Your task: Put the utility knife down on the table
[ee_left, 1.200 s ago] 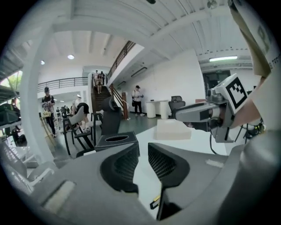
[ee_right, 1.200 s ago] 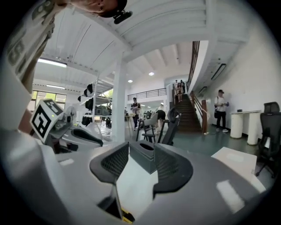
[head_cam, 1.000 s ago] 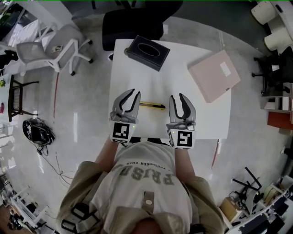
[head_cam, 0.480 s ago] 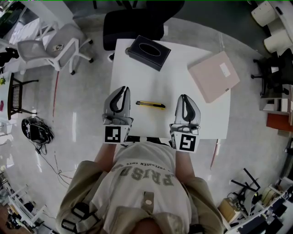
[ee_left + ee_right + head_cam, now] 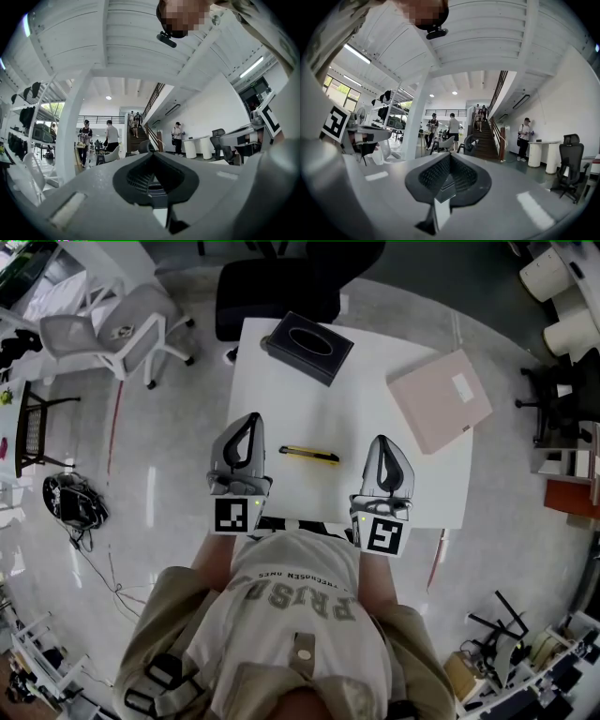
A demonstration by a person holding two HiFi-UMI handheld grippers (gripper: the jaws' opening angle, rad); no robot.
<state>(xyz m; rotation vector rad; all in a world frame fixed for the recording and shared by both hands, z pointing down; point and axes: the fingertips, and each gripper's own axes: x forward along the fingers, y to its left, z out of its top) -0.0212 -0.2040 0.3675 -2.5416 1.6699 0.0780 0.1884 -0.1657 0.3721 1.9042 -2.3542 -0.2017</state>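
Utility knife (image 5: 309,455) on table (image 5: 370,357) — left gripper (image 5: 250,420), right gripper (image 5: 382,441) just closed, empty

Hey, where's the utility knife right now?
In the head view, the utility knife lies flat on the white table, near its front edge, between the left gripper and the right gripper and touching neither.
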